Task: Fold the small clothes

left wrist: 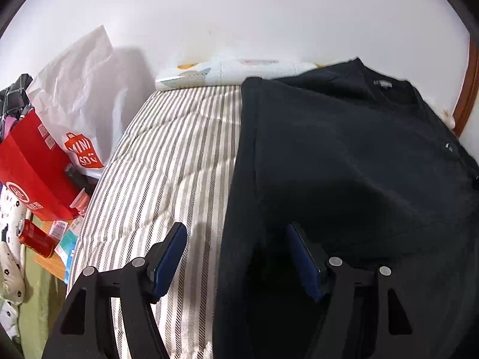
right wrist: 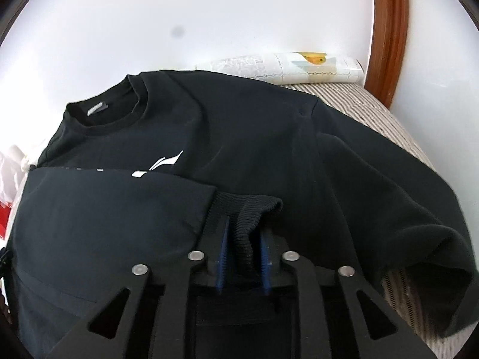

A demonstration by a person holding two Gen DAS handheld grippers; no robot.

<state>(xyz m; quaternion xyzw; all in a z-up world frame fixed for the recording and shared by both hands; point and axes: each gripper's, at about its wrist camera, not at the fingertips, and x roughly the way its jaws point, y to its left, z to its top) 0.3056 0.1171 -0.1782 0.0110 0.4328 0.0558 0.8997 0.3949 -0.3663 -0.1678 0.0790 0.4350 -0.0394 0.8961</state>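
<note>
The right hand-held gripper (right wrist: 243, 239) clenches the ribbed cuff (right wrist: 248, 209) of the black cotton sweatshirt (right wrist: 269, 137). The left hand-held gripper (left wrist: 236, 257) is released, its right finger at 5 o'clock over the sweatshirt edge on the striped bed (left wrist: 167, 164).

Red can (left wrist: 35, 238) beside red box (left wrist: 33, 173)

One black sweatshirt (left wrist: 344, 155). One striped mattress (left wrist: 167, 161). One rolled white pack (left wrist: 227, 71) at far edge. Left side: one red bag (left wrist: 33, 173), one white Miniso bag (left wrist: 80, 95), one red can (left wrist: 36, 237). Two grippers: left gripper (left wrist: 236, 233), right gripper (right wrist: 244, 230).

Black jaws, blue pads (left wrist: 167, 257), silver screws (right wrist: 140, 269)
</note>
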